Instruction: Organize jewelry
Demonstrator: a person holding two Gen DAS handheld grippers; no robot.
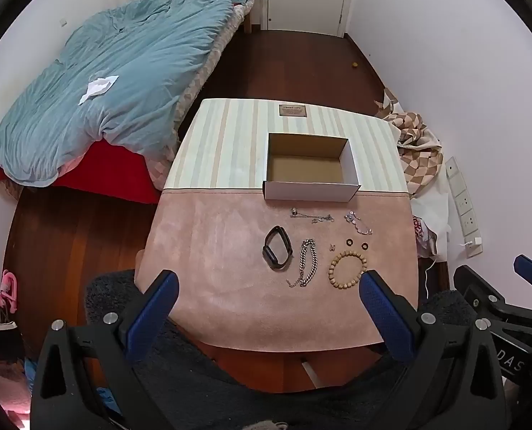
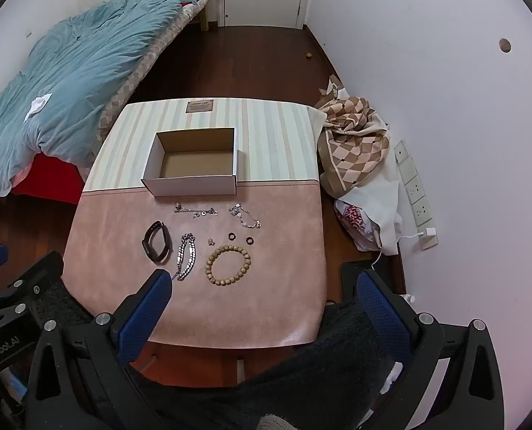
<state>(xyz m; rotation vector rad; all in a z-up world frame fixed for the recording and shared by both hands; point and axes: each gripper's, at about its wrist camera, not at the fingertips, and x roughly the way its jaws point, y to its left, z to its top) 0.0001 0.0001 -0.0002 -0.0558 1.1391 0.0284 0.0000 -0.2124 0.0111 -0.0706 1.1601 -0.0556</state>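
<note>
The table point(image 1: 230, 286) stands between the bed point(image 1: 104, 89) on its left and the wall point(image 2: 445, 107) on its right, and both the left gripper point(image 1: 266, 283) and the right gripper point(image 2: 262, 283) hang over its near edge, jaws spread wide and holding nothing. The white cardboard box point(image 2: 190, 184) sits mid-table with only its bare brown floor showing. Just in front of it lie the black band point(image 2: 156, 242), silver chain point(image 2: 186, 256), bead bracelet point(image 2: 227, 265), two dark rings point(image 2: 232, 236) and two thin chains point(image 2: 196, 211), all apart from the box.

left tongs point(image 1: 267, 285): black plastic frame, triangular cut-outs, silver screws, blue textured pads point(image 1: 386, 317). right tongs point(image 2: 264, 285): same build, blue pads point(image 2: 144, 313). White lettering on the neighbouring black frames, partly cut off: "DAS", "Robot.AI".
</note>
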